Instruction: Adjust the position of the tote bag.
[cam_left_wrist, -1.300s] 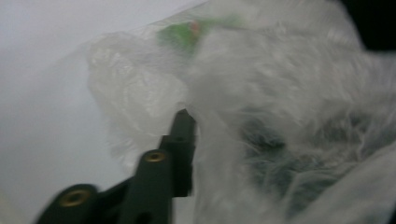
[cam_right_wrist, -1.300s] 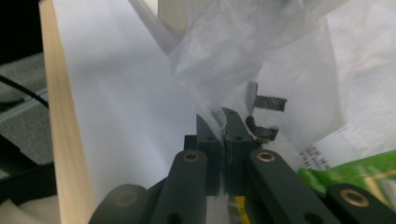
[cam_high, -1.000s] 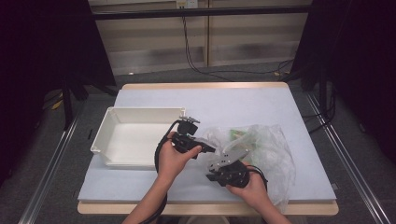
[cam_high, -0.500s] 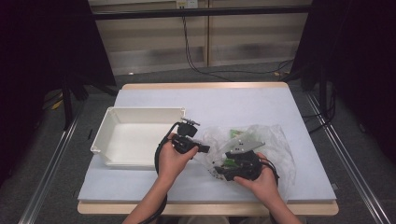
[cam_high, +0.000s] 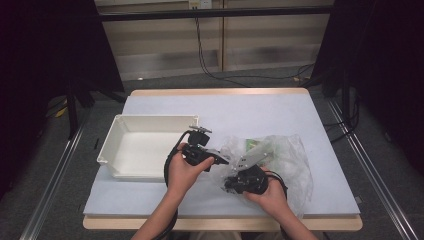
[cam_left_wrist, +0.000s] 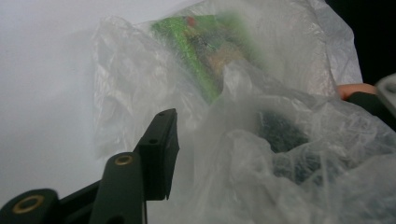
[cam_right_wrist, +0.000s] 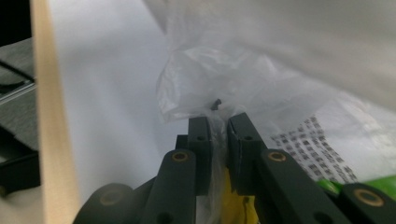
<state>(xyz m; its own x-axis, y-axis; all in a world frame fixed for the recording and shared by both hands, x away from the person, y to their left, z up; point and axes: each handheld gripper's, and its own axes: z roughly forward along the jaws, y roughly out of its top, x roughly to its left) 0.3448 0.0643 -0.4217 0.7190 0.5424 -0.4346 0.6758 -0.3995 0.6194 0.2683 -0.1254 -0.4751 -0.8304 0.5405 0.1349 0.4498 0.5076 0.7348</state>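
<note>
Right hand-held gripper (cam_right_wrist: 218, 122) pinching clear plastic bag (cam_right_wrist: 243, 74); left hand-held gripper (cam_left_wrist: 196, 154) half-veiled, spread.

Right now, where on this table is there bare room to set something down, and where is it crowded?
Free: the far strip of the table beyond the white tray and the plastic bag, plus the near-left corner before the tray. Crowded: the near middle, where the left gripper and right gripper work at the bag.
</note>
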